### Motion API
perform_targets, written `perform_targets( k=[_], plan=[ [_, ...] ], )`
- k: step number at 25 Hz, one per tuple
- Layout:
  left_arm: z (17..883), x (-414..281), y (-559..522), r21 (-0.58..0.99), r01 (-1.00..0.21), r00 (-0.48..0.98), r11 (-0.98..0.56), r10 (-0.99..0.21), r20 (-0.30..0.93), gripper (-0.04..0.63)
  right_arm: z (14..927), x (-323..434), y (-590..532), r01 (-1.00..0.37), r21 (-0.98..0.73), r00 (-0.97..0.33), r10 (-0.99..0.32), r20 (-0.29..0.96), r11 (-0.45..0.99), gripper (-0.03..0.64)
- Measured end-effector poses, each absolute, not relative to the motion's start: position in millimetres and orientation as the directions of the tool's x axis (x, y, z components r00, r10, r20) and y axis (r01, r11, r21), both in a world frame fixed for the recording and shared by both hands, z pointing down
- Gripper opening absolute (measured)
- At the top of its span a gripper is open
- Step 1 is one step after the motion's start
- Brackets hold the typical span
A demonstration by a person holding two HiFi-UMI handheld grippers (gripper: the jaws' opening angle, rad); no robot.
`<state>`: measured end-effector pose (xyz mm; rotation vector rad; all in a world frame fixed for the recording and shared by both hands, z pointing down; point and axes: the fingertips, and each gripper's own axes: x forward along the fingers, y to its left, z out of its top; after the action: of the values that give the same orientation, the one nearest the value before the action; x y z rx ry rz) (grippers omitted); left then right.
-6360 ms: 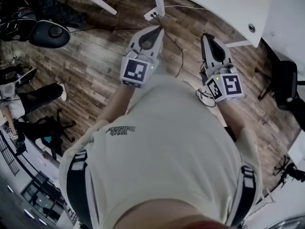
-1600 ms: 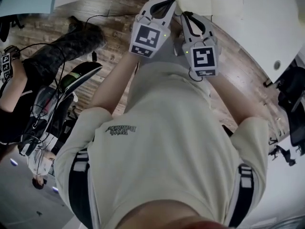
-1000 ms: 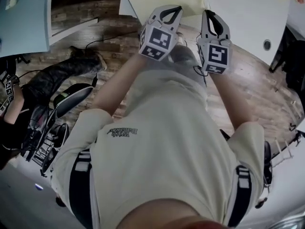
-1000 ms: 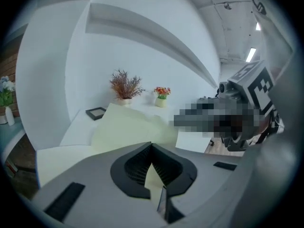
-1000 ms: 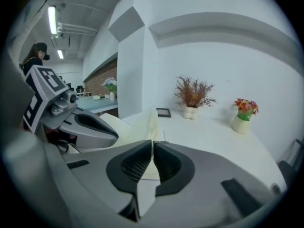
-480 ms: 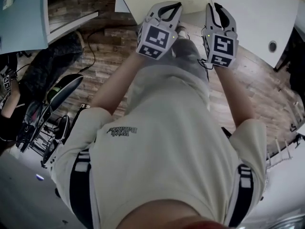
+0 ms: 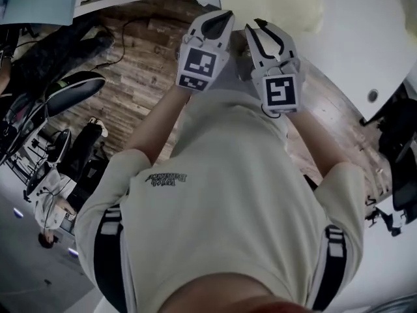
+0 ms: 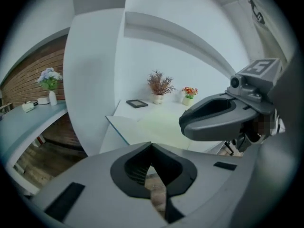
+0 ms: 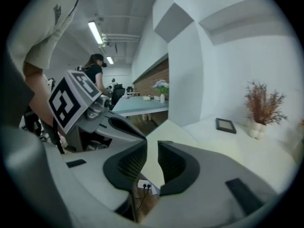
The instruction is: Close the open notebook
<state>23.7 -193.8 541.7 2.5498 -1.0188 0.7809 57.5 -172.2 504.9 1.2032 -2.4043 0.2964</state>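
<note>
The left gripper point(image 8: 152, 145) is pressed together, empty; the right gripper point(image 9: 152, 151) is slightly spread, with nothing between its jaws. Both are held side by side, aimed at the white table point(image 7: 352, 38) at upper right, presumably for approach. No notebook can be made out, so its heading and long axis cannot be told.

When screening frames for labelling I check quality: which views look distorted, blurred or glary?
Left gripper view: heavy fisheye bending, black corners, left hand-held gripper soft. Right gripper view: same bending, ceiling lights glare. Head view: white table nearly washed out.
</note>
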Motion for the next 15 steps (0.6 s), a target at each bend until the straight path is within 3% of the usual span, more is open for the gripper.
perform_targets(
  k=[6,12,14,15],
  plan=[
    [555,-18,-184,0.079,-0.768,0.546,-0.635,-0.585,0.6,0.014,541,9,-159,-0.692,0.09,-0.565,-0.616,0.55,0.716,0.074],
    [559,-27,-180,0.082,-0.774,0.541,-0.628,-0.589,0.6,0.014,543,-4,-159,-0.653,0.093,-0.595,-0.585,0.55,0.752,0.074],
    [559,-26,-181,0.082,-0.771,0.544,-0.631,-0.587,0.6,0.014,545,-6,-157,-0.644,0.086,-0.597,-0.57,0.564,0.76,0.162],
    [559,-25,-181,0.082,-0.769,0.546,-0.634,-0.585,0.6,0.014,545,-6,-157,-0.652,0.088,-0.59,-0.576,0.566,0.754,0.169]
  ],
)
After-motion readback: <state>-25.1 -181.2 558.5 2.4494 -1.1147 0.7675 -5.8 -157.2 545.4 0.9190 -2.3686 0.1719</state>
